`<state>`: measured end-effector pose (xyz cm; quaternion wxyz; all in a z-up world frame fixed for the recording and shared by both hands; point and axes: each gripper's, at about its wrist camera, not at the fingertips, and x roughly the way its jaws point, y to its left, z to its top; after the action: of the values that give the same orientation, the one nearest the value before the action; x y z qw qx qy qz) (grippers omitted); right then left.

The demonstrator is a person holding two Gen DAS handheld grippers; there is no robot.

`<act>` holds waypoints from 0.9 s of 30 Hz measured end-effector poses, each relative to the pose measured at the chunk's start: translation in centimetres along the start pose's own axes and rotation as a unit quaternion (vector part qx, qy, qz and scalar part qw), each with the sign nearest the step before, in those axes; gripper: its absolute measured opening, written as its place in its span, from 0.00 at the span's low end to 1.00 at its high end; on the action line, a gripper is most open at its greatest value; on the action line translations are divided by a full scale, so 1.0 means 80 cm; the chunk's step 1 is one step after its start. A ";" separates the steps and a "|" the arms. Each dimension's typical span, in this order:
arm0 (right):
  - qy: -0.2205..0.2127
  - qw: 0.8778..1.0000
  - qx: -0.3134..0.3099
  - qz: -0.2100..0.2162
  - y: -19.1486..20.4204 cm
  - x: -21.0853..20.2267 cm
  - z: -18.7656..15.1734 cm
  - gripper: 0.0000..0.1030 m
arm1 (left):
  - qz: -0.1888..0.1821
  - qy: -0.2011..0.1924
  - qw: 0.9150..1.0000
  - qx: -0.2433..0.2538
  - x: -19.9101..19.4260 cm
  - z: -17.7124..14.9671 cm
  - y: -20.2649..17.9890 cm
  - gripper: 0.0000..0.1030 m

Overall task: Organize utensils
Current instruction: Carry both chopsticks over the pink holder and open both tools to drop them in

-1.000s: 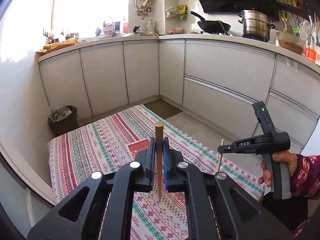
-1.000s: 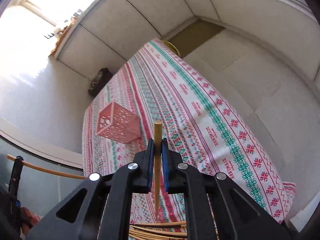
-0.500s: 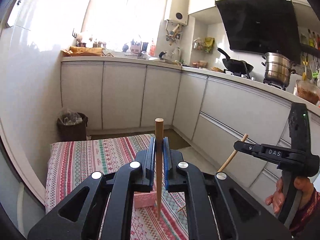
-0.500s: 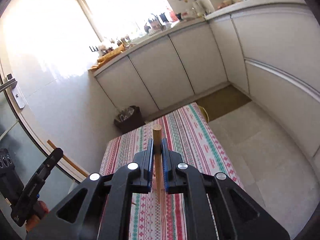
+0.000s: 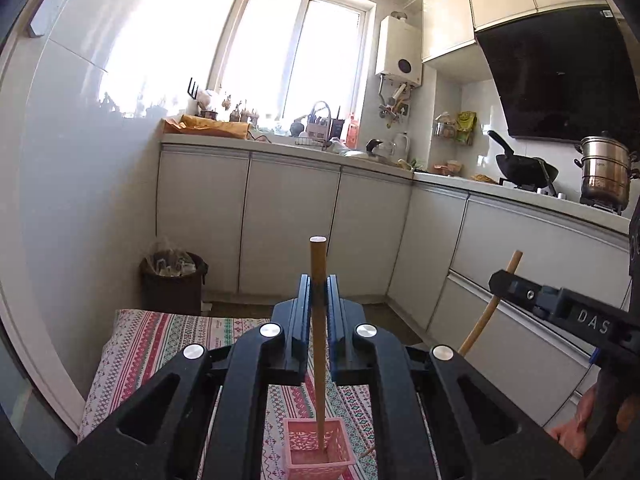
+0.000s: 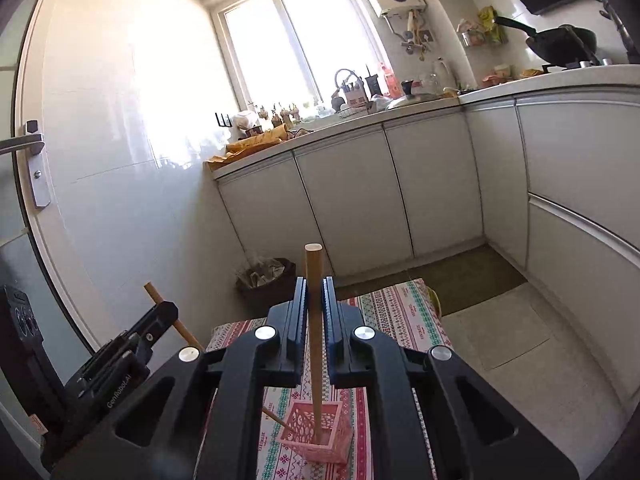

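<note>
My left gripper [image 5: 319,284] is shut on a wooden chopstick [image 5: 318,320] held upright; its lower tip points down into a pink lattice basket [image 5: 318,458] on the patterned tablecloth. My right gripper [image 6: 315,286] is shut on a second wooden chopstick [image 6: 314,320], also upright, its lower end inside the same pink basket [image 6: 316,434]. The right gripper [image 5: 520,286] shows at the right of the left wrist view, the left gripper [image 6: 160,316] at the left of the right wrist view, its chopstick tip [image 6: 280,422] near the basket rim.
The basket stands on a low table with a striped cloth [image 5: 160,344] [image 6: 400,312]. White kitchen cabinets [image 5: 288,220] run behind and to the right. A dark waste bin [image 5: 172,280] stands at the wall. A wok [image 5: 524,168] and steel pot [image 5: 604,176] are on the counter.
Both grippers tilted up from looking down at the table to level, turning the chopsticks upright. They came together over the pink basket, and the chopstick tips now reach into it.
</note>
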<state>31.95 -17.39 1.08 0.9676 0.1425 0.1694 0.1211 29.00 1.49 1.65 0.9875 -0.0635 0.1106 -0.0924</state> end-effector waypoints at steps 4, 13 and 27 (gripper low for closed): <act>0.003 1.000 -0.001 0.008 0.001 0.026 -0.011 0.08 | 0.003 0.024 1.000 0.000 0.025 -0.022 0.011 0.07; 0.026 1.000 -0.007 0.004 0.008 0.062 -0.037 0.08 | 0.021 -0.025 0.999 -0.020 -0.007 0.000 0.026 0.29; 0.049 0.998 0.034 -0.017 0.002 0.072 -0.060 0.29 | 0.033 -0.075 0.996 -0.035 -0.054 0.031 0.038 0.46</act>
<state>35.48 -14.49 -4.88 0.9549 0.1659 0.2226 0.1052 25.94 5.54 4.54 0.9927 -0.1014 0.0414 -0.0507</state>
